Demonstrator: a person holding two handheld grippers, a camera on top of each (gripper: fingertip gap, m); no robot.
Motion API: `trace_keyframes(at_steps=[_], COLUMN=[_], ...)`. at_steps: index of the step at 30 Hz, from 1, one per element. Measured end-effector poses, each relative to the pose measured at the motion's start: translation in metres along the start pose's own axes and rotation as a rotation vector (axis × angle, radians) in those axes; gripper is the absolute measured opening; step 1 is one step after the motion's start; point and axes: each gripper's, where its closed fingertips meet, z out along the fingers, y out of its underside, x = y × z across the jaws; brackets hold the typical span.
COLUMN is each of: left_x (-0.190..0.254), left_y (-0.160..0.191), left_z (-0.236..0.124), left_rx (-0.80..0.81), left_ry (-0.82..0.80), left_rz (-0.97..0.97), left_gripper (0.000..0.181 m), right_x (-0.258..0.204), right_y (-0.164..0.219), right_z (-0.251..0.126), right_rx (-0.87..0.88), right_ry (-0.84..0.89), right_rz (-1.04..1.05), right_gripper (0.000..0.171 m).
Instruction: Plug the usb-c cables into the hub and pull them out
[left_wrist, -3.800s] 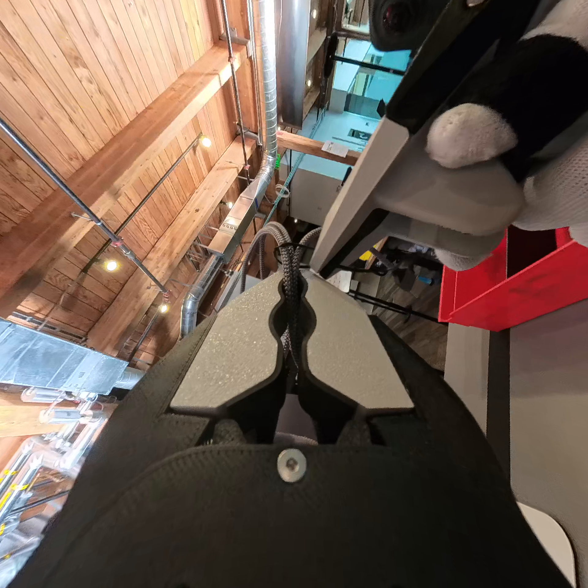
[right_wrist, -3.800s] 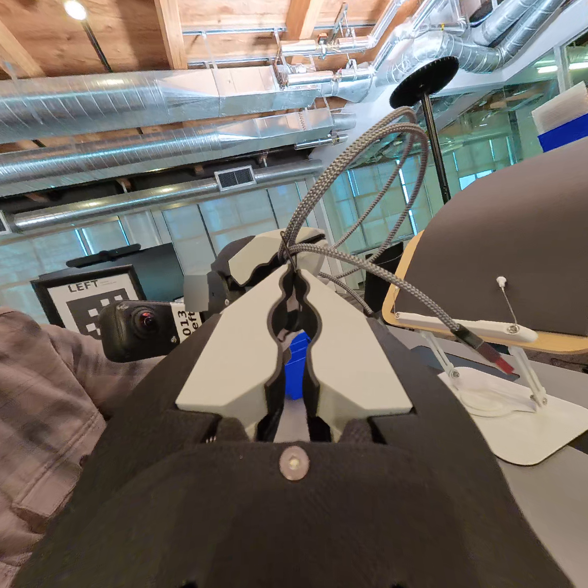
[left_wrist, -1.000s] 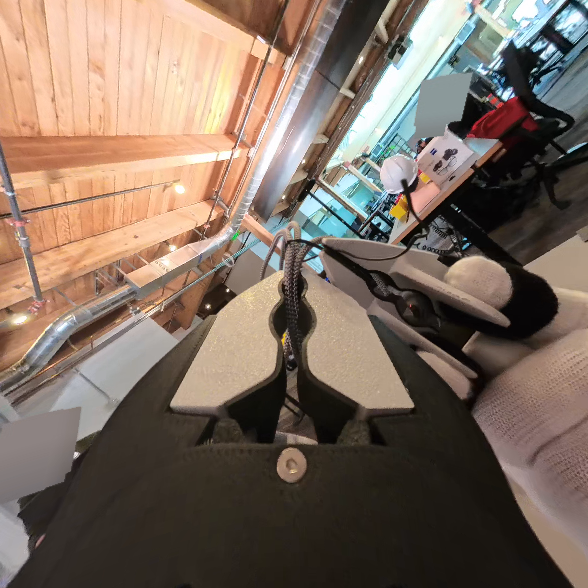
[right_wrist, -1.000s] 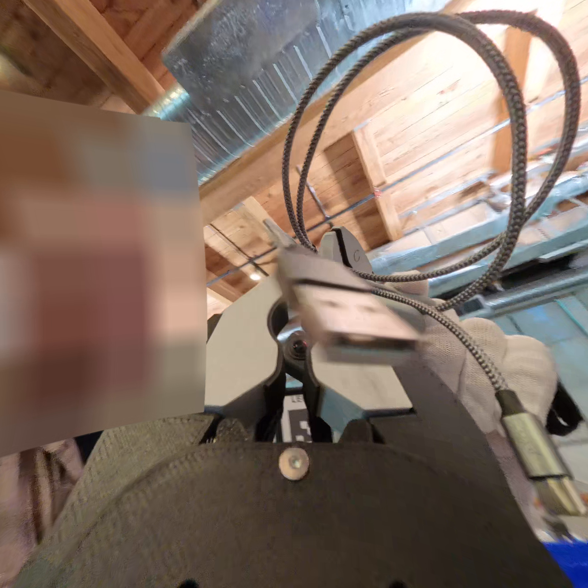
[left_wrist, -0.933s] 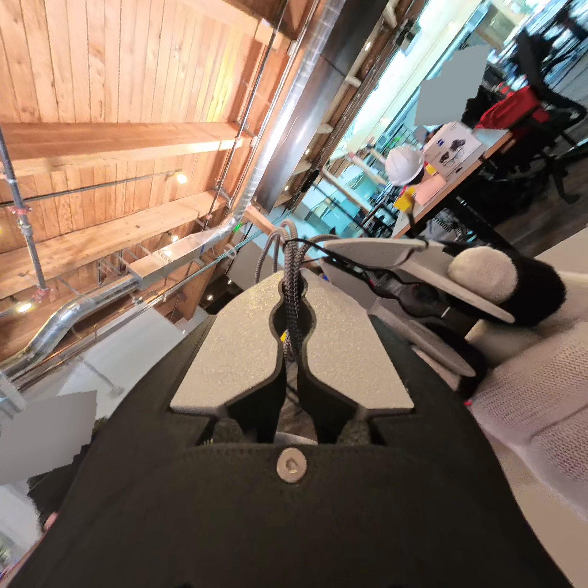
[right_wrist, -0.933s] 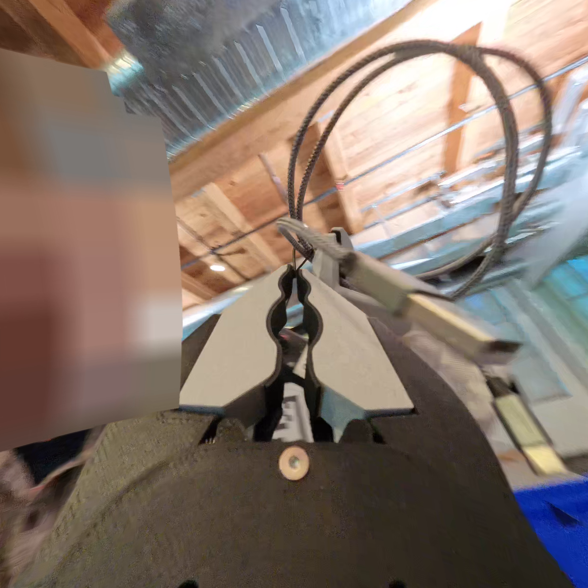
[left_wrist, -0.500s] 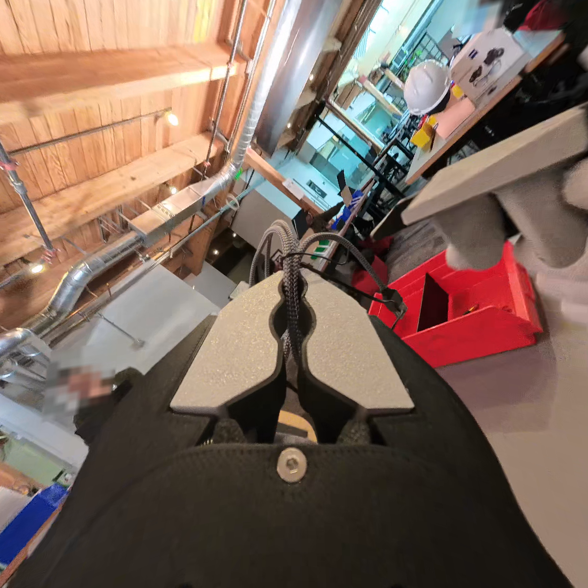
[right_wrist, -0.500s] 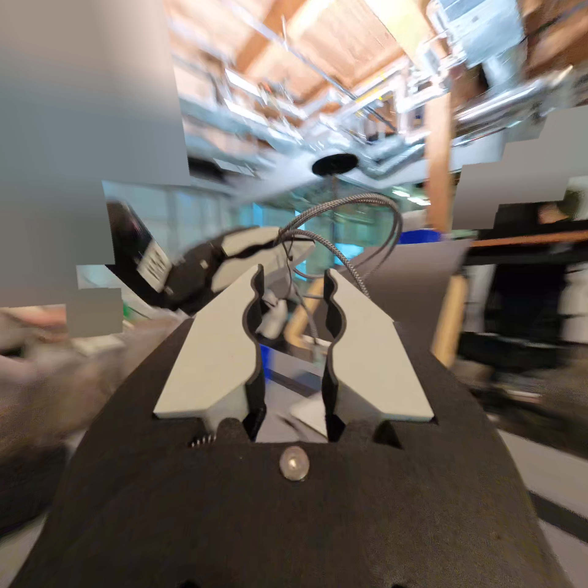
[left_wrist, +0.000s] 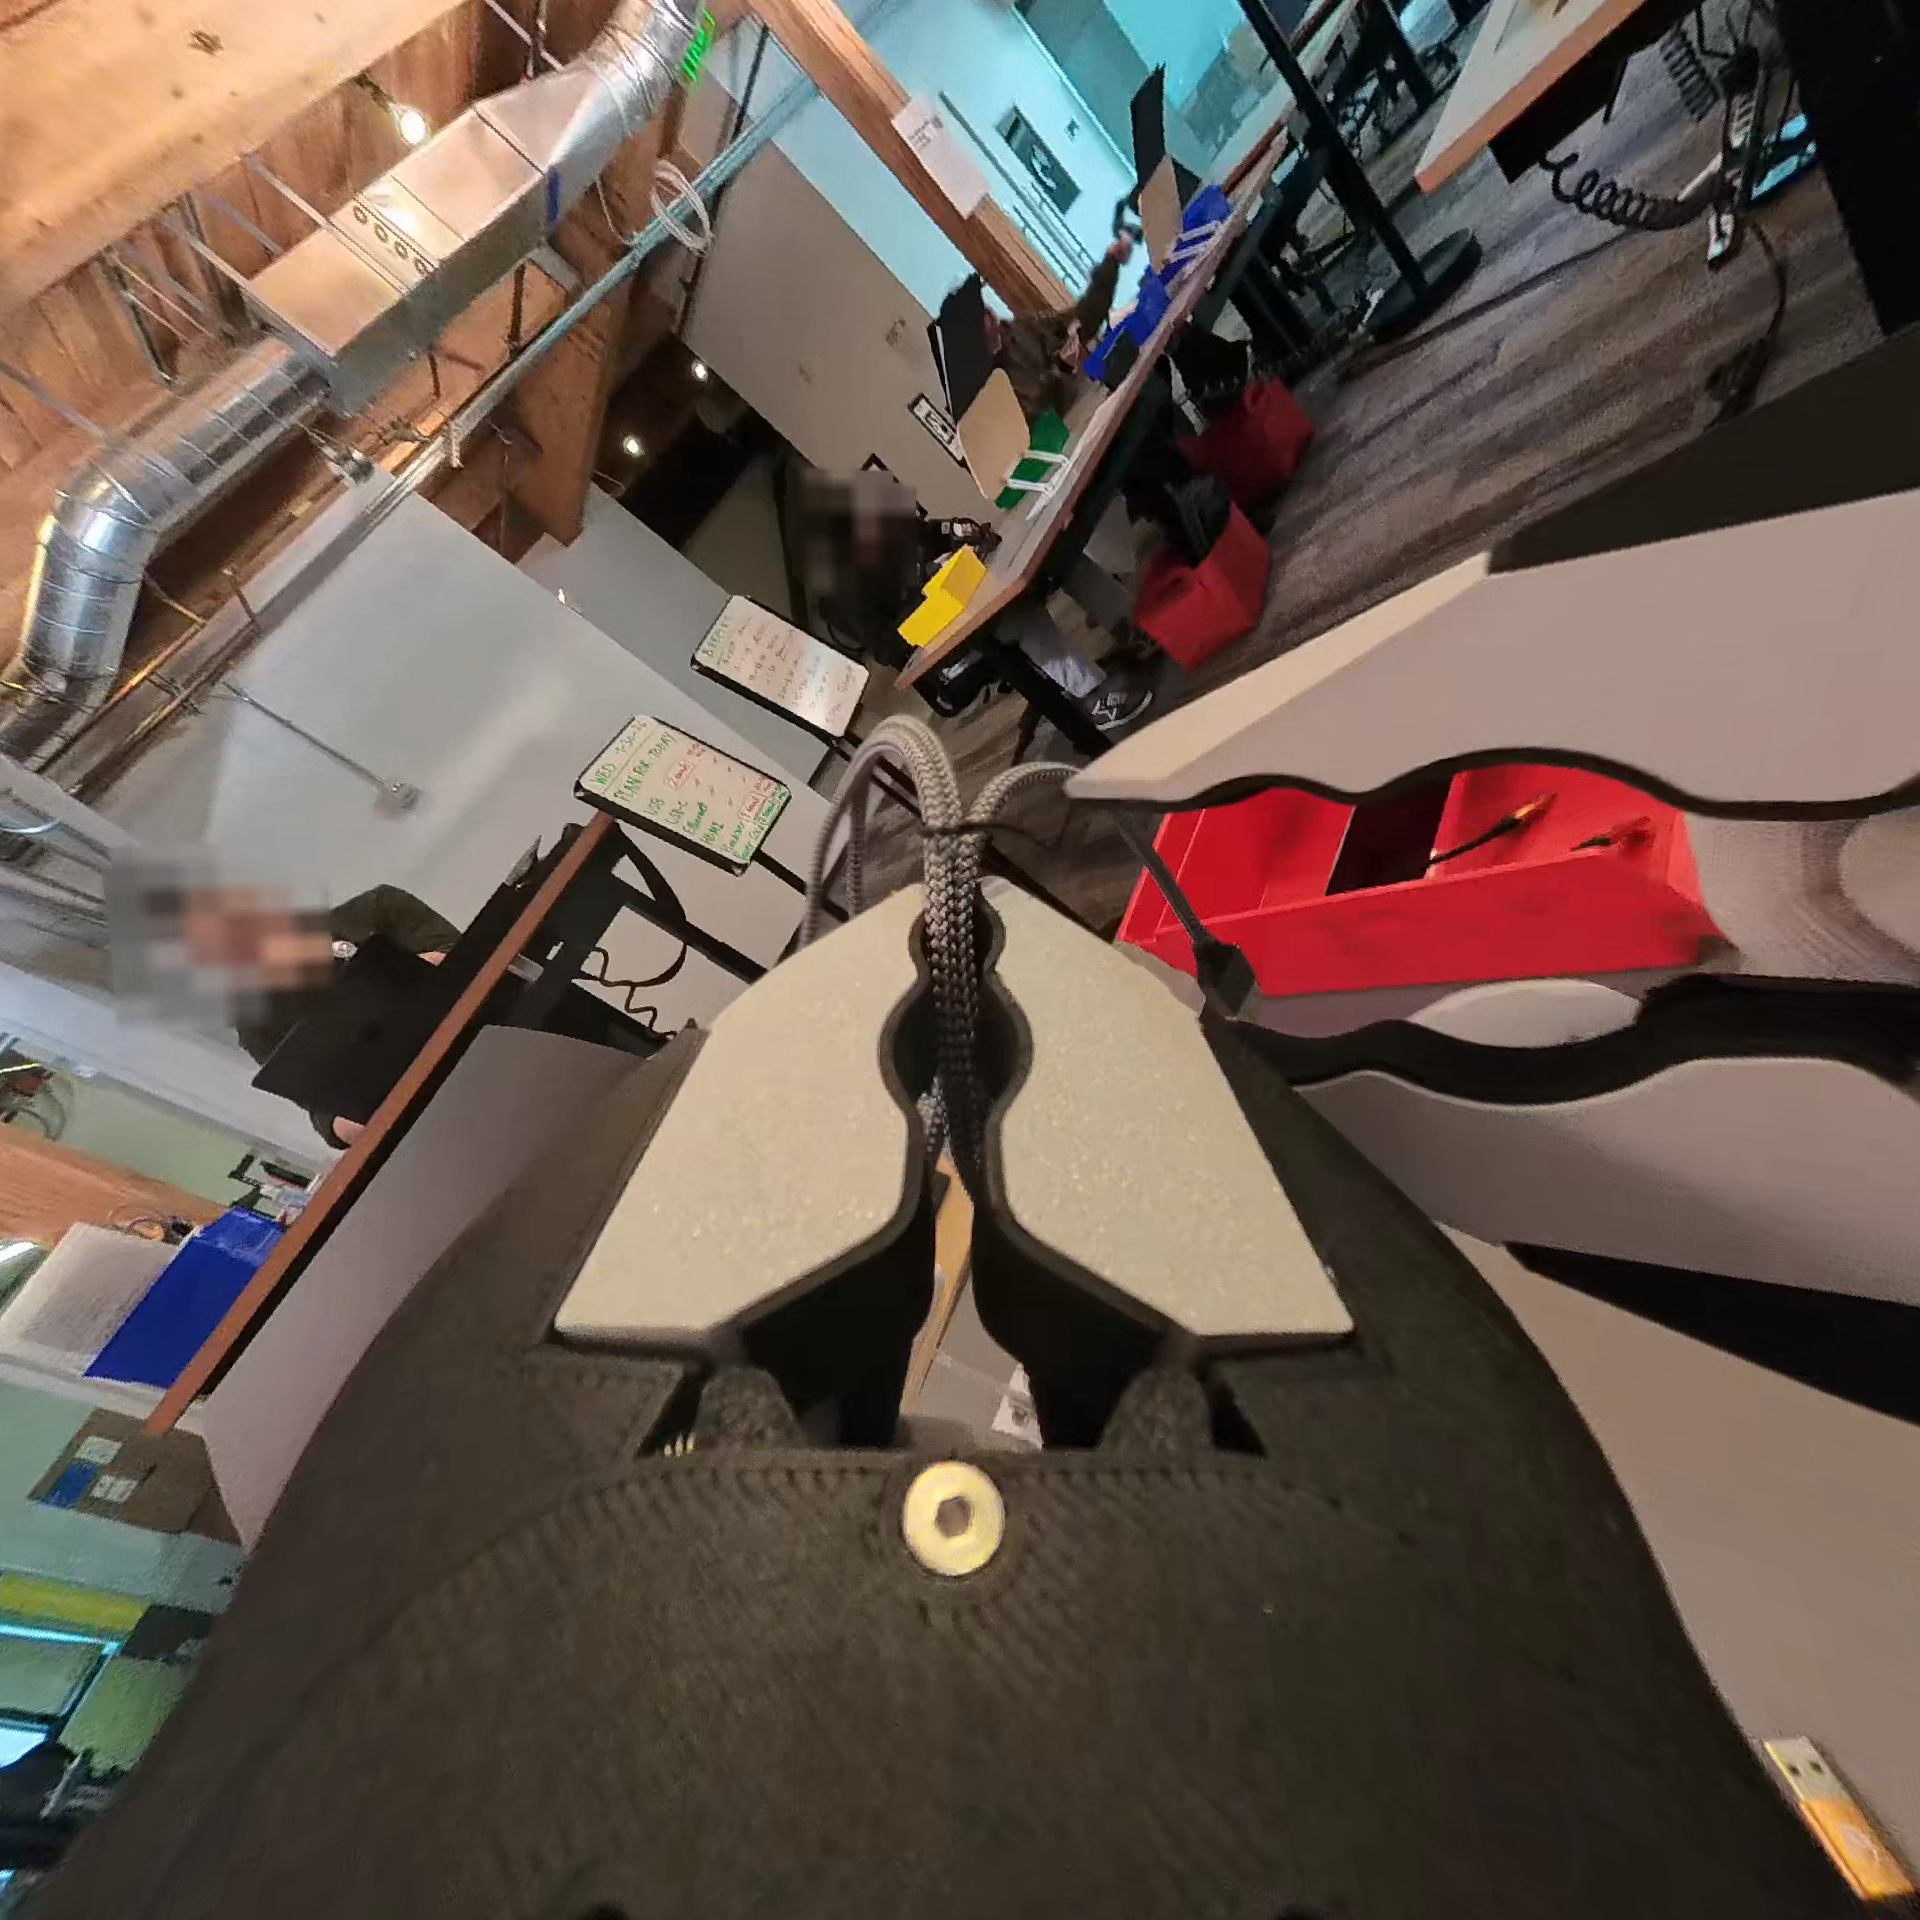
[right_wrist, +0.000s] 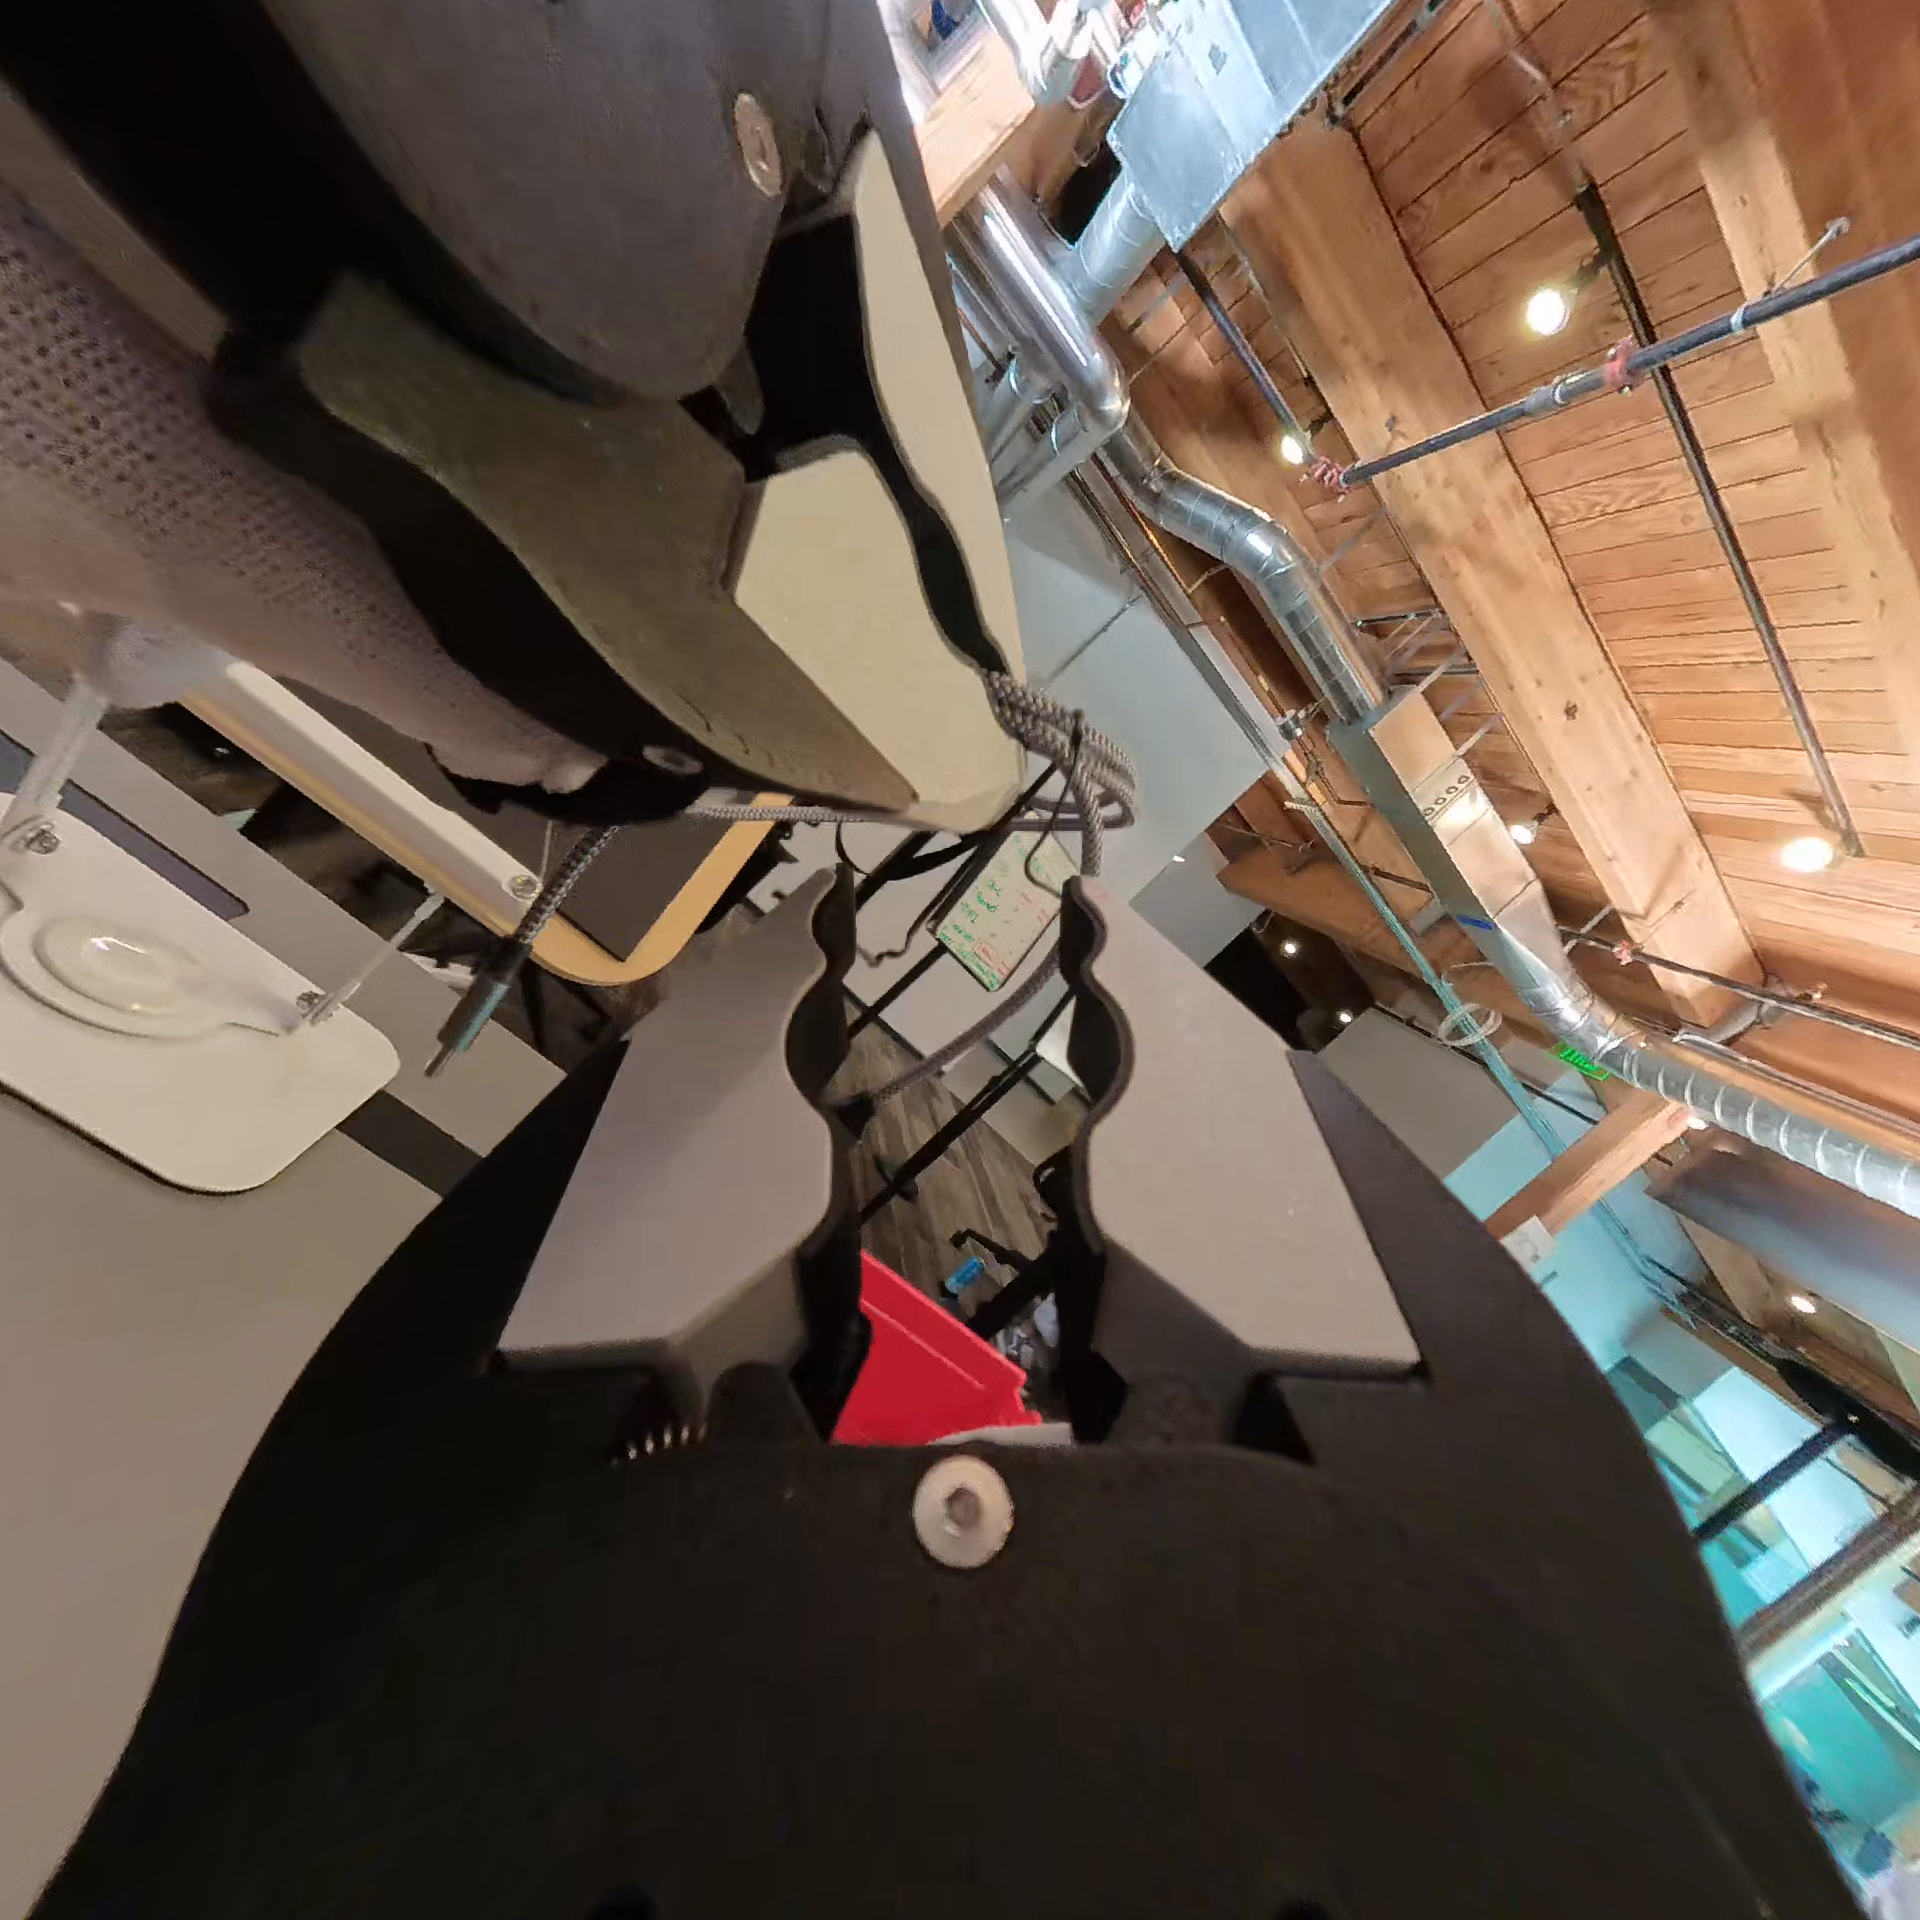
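Note:
My left gripper is shut on a coiled grey braided cable bound with a black zip tie. One metal USB plug hangs at the lower right of the left wrist view. My right gripper is open and empty, just below the left gripper and the cable loops. A cable end with its small plug dangles to the left. In the left wrist view the right gripper stands open beside the cable. No hub is in view.
A red bin sits on the grey table beyond the grippers; it also shows in the right wrist view. A white stand base with a tilted board stands at the left. Desks and people are far behind. The tips of both grippers are at nearly the same place.
My right gripper has let go of the cable and opened; it now points at the cable from below. My left gripper stays shut on the coil. Both views have swung.

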Motion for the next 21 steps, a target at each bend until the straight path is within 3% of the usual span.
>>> trace_keyframes(at_steps=[13, 21], left_x=[0.007, 0.012], left_y=[-0.002, -0.009], left_z=[0.002, -0.001], left_rx=[-0.049, -0.051], left_ry=[0.025, 0.058], left_rz=[-0.02, -0.042], left_gripper=[0.002, 0.003], right_x=[0.007, 0.011], right_y=[0.003, 0.003], right_z=[0.003, 0.004], right_rx=[-0.001, 0.015], right_ry=[0.087, 0.104], right_rz=[0.008, -0.003], right_gripper=[0.027, 0.008])
